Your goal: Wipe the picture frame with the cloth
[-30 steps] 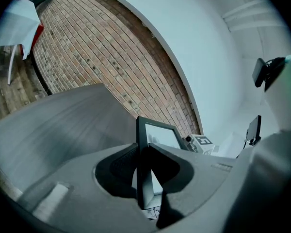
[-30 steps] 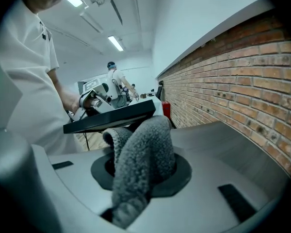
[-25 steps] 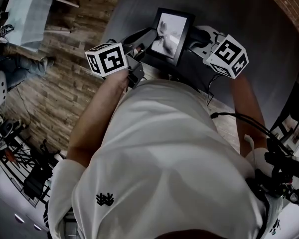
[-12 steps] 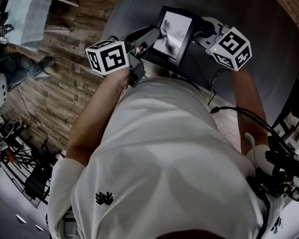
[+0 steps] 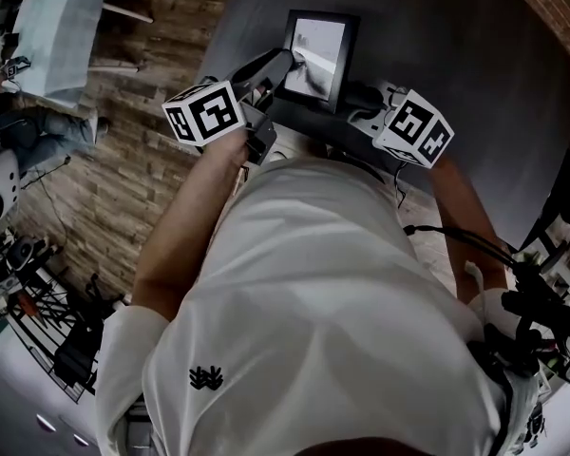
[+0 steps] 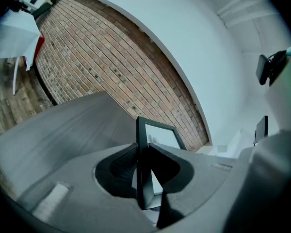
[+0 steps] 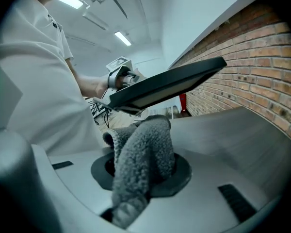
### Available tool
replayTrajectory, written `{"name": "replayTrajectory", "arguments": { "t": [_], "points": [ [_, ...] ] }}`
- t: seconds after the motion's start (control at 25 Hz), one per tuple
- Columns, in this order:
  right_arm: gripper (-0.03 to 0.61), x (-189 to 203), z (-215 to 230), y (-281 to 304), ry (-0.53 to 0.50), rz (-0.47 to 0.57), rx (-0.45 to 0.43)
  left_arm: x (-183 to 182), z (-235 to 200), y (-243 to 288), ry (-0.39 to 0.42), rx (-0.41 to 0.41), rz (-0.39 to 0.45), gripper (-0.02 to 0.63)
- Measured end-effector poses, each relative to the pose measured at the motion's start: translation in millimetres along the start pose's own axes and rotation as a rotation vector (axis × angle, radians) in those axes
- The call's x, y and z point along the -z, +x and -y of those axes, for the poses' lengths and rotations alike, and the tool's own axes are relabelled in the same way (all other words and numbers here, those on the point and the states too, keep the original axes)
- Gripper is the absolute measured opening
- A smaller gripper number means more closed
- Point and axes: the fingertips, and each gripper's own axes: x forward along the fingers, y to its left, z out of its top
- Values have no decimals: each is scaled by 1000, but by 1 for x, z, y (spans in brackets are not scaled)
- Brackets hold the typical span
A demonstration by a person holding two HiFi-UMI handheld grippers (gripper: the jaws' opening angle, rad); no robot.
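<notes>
The black picture frame is held up over the grey table, its glass facing me. My left gripper is shut on the frame's left edge; in the left gripper view the black edge stands upright between the jaws of the left gripper. My right gripper sits just below the frame's lower right corner, shut on a bunched grey cloth. In the right gripper view the frame hangs tilted just above the cloth; whether they touch is unclear.
A grey table lies under the frame, with a brick wall behind it. Wooden floor spreads to the left, where a white-covered table stands. Cables and equipment crowd the right.
The right gripper with the cloth rose beside the frame's right edge, then dropped back toward me, below its lower right corner. The frame has shifted slightly up and left in the left gripper.
</notes>
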Motion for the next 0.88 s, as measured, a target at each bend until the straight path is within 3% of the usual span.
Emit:
{"name": "replayTrajectory", "arguments": {
  "t": [0.4, 0.88],
  "points": [
    [89, 66, -14, -23, 124, -60, 65, -10, -62, 16, -24, -207, 54, 77],
    [89, 106, 16, -55, 245, -84, 154, -5, -128, 85, -16, -382, -24, 77]
  ]
}}
